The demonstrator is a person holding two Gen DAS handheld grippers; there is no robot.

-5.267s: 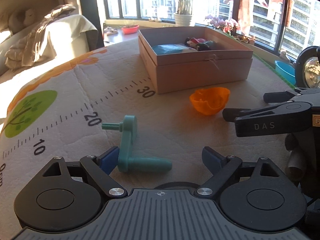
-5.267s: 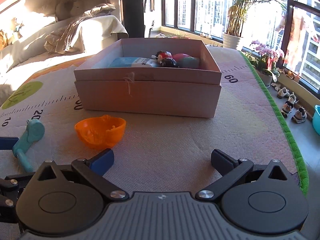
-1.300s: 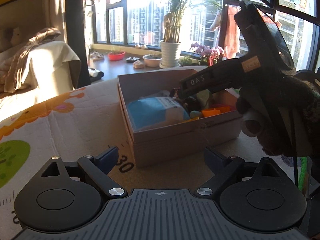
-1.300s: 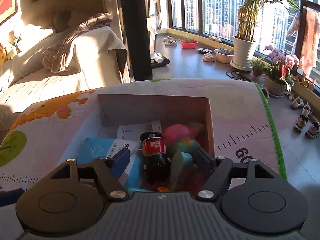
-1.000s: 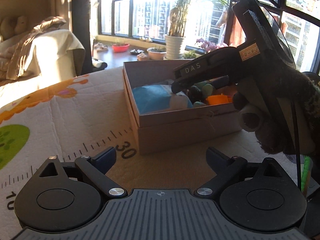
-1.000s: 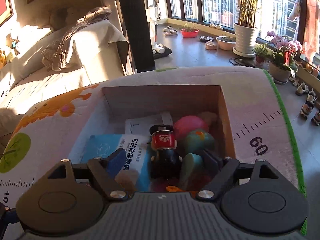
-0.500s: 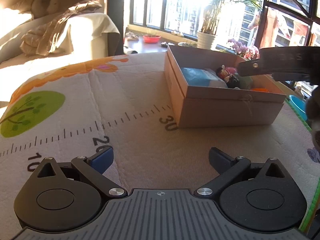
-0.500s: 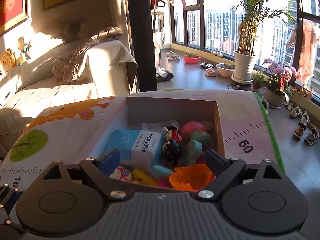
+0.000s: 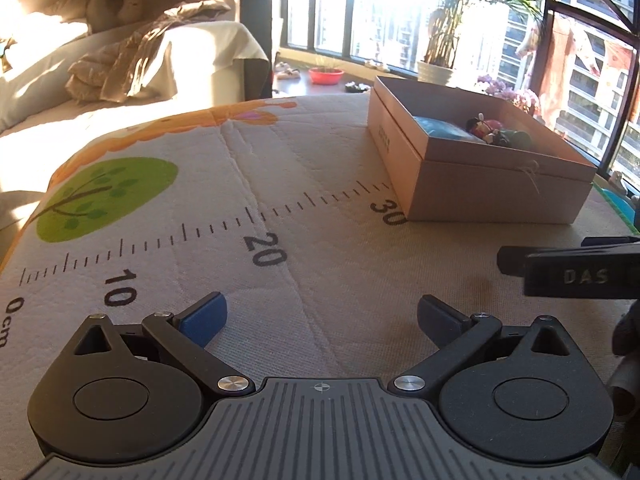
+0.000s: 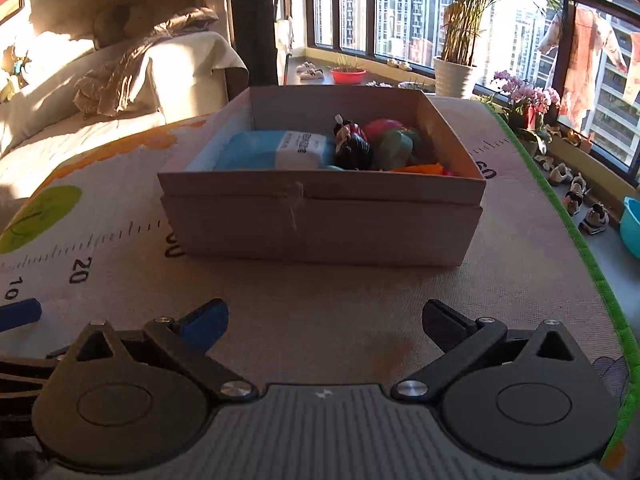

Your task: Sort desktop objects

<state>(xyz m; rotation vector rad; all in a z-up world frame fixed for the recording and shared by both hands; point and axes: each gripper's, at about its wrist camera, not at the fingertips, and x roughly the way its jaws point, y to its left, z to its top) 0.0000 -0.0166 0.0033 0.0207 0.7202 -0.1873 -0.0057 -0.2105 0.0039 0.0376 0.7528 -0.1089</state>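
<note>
Orange plastic cup half (image 10: pixel 420 169) now lies inside the cardboard box (image 10: pixel 320 216) toward the mat's far edge; right gripper (image 10: pixel 324 320) has pulled back, jaws opening, empty. Left gripper (image 9: pixel 322 320) jaws apart, empty. Tabletop looks cleared; sorting likely finished.

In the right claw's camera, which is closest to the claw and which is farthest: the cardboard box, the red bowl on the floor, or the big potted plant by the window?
From the right claw, nearest first:
1. The cardboard box, straight ahead on the mat.
2. The red bowl, on the floor beyond the box's far wall.
3. The potted plant, at the window, a little right. It looks slightly farther than the bowl, though the two are close.
</note>
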